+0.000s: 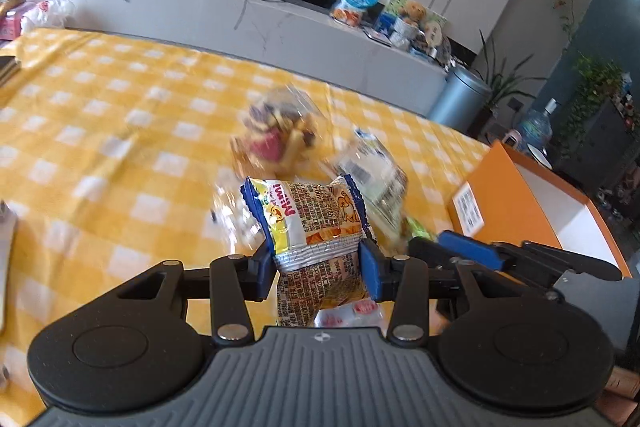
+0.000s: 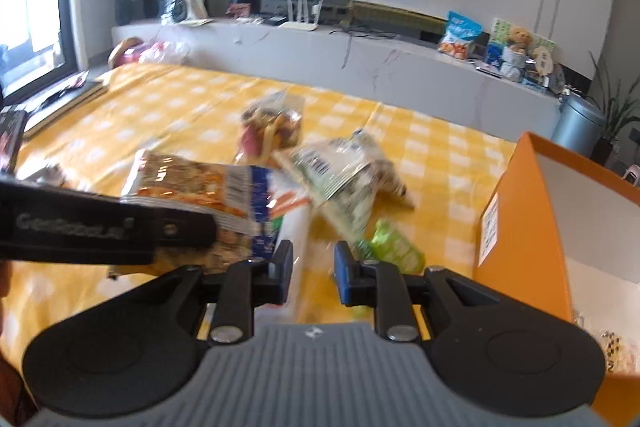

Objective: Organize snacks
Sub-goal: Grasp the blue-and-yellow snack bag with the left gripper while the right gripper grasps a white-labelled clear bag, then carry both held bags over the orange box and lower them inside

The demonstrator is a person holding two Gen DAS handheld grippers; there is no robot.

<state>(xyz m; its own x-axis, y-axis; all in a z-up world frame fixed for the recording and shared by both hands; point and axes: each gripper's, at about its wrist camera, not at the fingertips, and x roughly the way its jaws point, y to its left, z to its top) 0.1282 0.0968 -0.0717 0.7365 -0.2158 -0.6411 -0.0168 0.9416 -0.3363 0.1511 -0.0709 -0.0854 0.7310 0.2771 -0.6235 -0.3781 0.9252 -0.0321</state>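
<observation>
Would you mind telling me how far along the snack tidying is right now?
Early, seemingly. Little of the orange box's inside shows. The left claw grips a blue-edged crinkly snack packet; the right claw holds nothing. A clear mixed-snack bag, white printed packet and green packet remain on the yellow checked cloth.

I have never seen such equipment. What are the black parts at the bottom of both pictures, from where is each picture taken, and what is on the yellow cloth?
No robot here: a person holds a two-finger tool in each hand, each carrying a camera that looks along its fingers. In the left wrist view, the left tool pinches a small snack packet with blue edges. In the right wrist view, the right tool stands slightly open, gripping nothing that I can see. On the yellow checked tablecloth lie more snacks: a clear bag of mixed pieces, a white-green packet and a small green packet. An orange box stands to the right.
</observation>
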